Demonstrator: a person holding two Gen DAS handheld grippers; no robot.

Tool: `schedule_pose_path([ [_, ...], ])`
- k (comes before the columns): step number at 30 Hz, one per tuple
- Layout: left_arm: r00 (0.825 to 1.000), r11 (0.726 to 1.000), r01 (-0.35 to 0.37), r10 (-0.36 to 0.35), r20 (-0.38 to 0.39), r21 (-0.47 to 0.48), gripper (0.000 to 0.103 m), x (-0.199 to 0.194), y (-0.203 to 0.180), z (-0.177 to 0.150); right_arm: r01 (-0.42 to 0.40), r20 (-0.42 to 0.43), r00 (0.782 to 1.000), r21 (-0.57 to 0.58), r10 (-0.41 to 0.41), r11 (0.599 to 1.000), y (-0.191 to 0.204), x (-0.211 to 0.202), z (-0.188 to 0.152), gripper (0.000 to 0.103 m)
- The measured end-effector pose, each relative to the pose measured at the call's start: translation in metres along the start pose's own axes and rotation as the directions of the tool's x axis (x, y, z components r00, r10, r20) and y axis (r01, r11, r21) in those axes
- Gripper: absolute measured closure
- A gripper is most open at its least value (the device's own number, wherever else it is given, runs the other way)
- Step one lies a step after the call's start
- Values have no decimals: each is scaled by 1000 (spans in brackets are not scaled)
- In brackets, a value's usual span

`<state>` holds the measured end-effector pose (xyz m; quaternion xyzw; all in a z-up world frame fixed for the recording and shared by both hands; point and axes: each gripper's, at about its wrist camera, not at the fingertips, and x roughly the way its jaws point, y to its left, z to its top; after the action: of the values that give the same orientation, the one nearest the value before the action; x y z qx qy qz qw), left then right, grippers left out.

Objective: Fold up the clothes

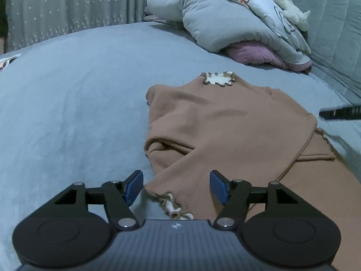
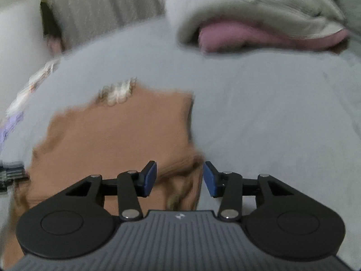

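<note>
The left gripper (image 1: 176, 186) has its blue fingers (image 1: 135, 186) spread apart and released; a ruffled sleeve cuff (image 1: 171, 205) of the brown top (image 1: 225, 124) lies between them, pinched by neither. The right gripper (image 2: 179, 178) is likewise spread and holding nothing, hovering over the top's (image 2: 117, 133) bunched right edge in a blurred view. The top lies partly folded on the grey bed (image 1: 79, 101), its cream-trimmed collar (image 1: 218, 79) toward the frame's upper middle. Broad bare sheet lies to the left in the left wrist view. A grey quilt (image 1: 214, 22) over a pink cushion (image 1: 255, 53) fills the upper right. A dark strip (image 1: 340, 112) at the right edge bears unreadable marks.
</note>
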<state>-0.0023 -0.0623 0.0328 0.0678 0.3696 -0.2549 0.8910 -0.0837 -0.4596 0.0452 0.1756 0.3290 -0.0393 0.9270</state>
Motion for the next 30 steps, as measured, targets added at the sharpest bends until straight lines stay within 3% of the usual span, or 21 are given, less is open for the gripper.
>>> schedule_pose_path([
  [2, 1000, 1000, 7, -7, 1, 6, 35, 0, -4, 0, 37, 66, 997, 36, -39, 999, -1, 1, 7, 49],
  [3, 1000, 1000, 10, -10, 1, 10, 34, -1, -6, 0, 89, 46, 995, -14, -88, 996, 3, 12, 8, 49],
  [5, 1000, 1000, 18, -18, -1, 13, 34, -3, -8, 2, 113, 0, 994, -42, -113, 993, 3, 25, 7, 53],
  [7, 1000, 1000, 26, -26, 14, 15, 33, -7, -8, 6, -9, -34, 999, 170, 15, 985, -25, 27, 2, 65],
  [9, 996, 999, 53, -53, 74, 7, 30, -15, -6, 22, -109, 17, 994, 396, 111, 912, -54, 18, -3, 73],
  [10, 993, 997, 76, -75, 96, -2, 29, -16, -6, 31, -131, 30, 991, 455, 132, 881, -61, 17, -5, 78],
  [14, 977, 981, 188, -191, 99, 38, 24, 6, -31, 84, -166, 36, 983, 596, 181, 786, -79, 14, -13, 79],
  [16, 968, 967, 236, -243, 68, 98, 24, 32, -60, 113, -181, 51, 980, 624, 192, 760, -81, 10, -13, 79],
  [20, 935, 916, 355, -348, -68, 189, 24, 107, -135, 158, -206, 46, 970, 681, 239, 703, -80, 11, -18, 77],
  [21, 935, 911, 354, -342, -94, 209, 24, 122, -148, 161, -208, 40, 967, 690, 250, 693, -81, 13, -19, 77],
  [25, 934, 905, 352, -321, -159, 238, 24, 167, -178, 168, -221, 57, 956, 782, 286, 583, -88, 29, -30, 77],
  [26, 930, 904, 360, -326, -171, 231, 25, 174, -181, 168, -211, 46, 957, 789, 287, 577, -85, 34, -31, 77],
  [27, 924, 902, 371, -335, -183, 221, 27, 181, -184, 167, -199, 34, 958, 791, 283, 579, -83, 38, -31, 77],
  [29, 913, 898, 389, -345, -219, 207, 46, 195, -192, 163, -185, 21, 961, 793, 277, 581, -81, 41, -31, 78],
  [30, 913, 898, 386, -339, -228, 212, 63, 198, -193, 160, -174, 12, 962, 794, 271, 583, -80, 43, -32, 79],
])
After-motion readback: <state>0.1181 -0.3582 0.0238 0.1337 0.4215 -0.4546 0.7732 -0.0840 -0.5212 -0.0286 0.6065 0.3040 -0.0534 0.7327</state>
